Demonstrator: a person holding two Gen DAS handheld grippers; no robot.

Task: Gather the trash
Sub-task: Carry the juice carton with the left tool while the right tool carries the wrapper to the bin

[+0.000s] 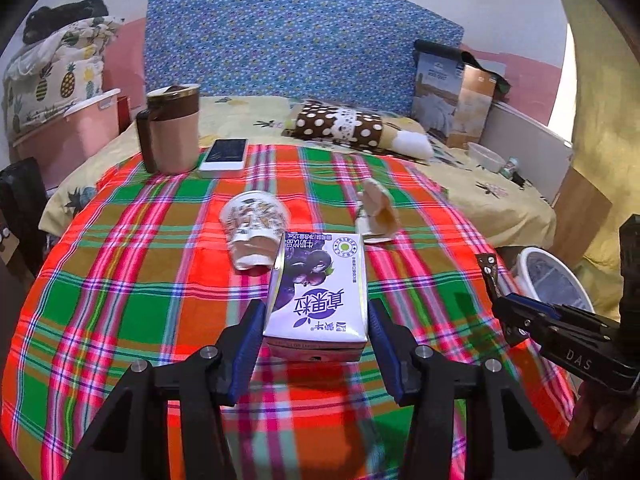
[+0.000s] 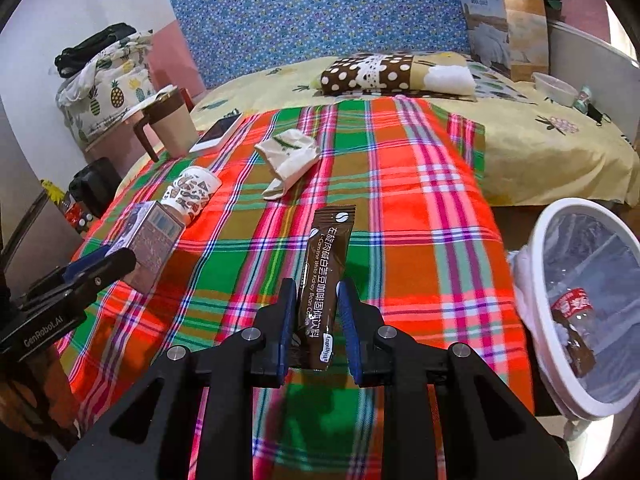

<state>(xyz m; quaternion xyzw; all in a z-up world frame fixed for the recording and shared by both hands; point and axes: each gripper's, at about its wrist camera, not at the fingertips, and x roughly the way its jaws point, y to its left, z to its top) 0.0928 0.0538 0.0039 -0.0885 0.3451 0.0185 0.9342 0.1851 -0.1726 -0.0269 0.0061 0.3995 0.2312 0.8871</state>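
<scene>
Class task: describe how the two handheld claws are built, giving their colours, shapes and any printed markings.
Both are black angular plastic frames with silver round bolts at the joints. Each finger carries a blue pad on its inner face. From the side, the right claw shows white "DAS" lettering and small screws near its tip; the left claw shows white "GenRobot.AI" lettering. No cables or sleeves show.

Your right gripper (image 2: 316, 312) has its jaws clamped on a brown coffee sachet (image 2: 325, 276), lifted above the plaid cloth (image 2: 400, 216). To your right stands a white-rimmed bin (image 2: 548, 240) with a wrapper inside. To your left, the left gripper (image 2: 86, 268) holds a carton (image 2: 150, 236), just beside a tipped paper cup (image 2: 192, 194).
</scene>
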